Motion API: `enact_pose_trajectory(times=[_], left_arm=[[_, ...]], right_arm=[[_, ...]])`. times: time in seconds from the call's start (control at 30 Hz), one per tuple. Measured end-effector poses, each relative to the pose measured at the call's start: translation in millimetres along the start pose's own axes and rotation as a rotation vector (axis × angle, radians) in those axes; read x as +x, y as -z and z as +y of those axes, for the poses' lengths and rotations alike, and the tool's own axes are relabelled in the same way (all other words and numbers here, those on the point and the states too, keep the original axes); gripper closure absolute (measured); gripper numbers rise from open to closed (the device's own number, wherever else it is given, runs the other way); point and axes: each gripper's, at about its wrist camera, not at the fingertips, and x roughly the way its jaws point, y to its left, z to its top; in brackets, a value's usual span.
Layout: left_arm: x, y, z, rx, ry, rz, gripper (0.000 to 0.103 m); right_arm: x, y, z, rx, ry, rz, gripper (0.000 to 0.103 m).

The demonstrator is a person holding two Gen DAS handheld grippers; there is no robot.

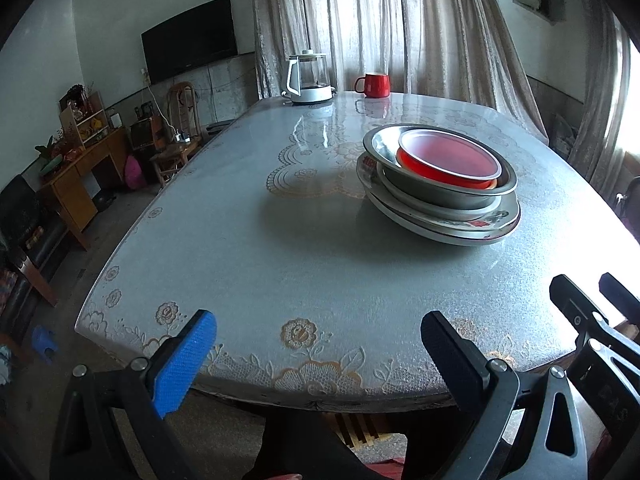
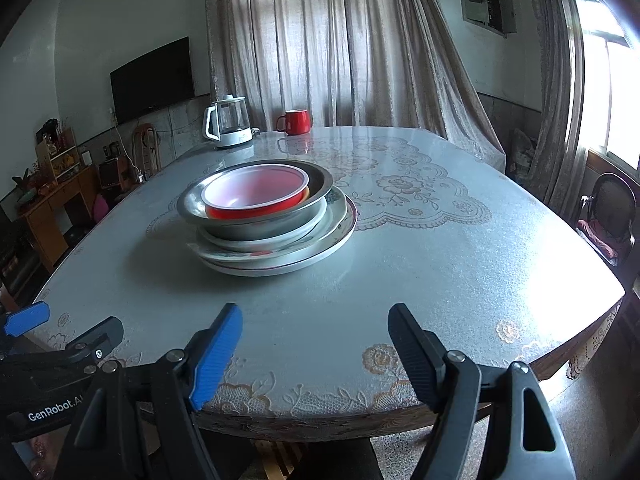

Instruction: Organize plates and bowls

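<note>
Stack of plates (image 2: 280, 256) mid-tabletop (image 2: 440, 264): metal bowl (image 2: 256, 224) on top, red bowl (image 2: 256, 196) nested inside. Left gripper (image 1: 318, 354) and right gripper (image 2: 314, 354) near the tabletop edge, released, empty.

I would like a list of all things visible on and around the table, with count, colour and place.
red bowl: one, red with white inside, top of the stack
metal bowl: one, silver, under the red bowl
plates: a few, white patterned, stack bottom
red mug: one, far table edge
kettle: one, white and glass, left of the mug
table: one, grey lace-patterned cover
television: one, black, wall
left gripper: open, near edge
right gripper: open, near edge
</note>
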Motion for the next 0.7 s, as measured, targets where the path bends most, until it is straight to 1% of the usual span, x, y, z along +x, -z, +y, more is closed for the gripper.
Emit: enact_pose_trajectory(times=[0.7], left_arm=[[1.1, -1.6, 0.9, -0.010, 0.015, 0.002, 0.000]], right_arm=[[1.9, 0.9, 0.5, 0.001, -0.009, 0.015, 0.027]])
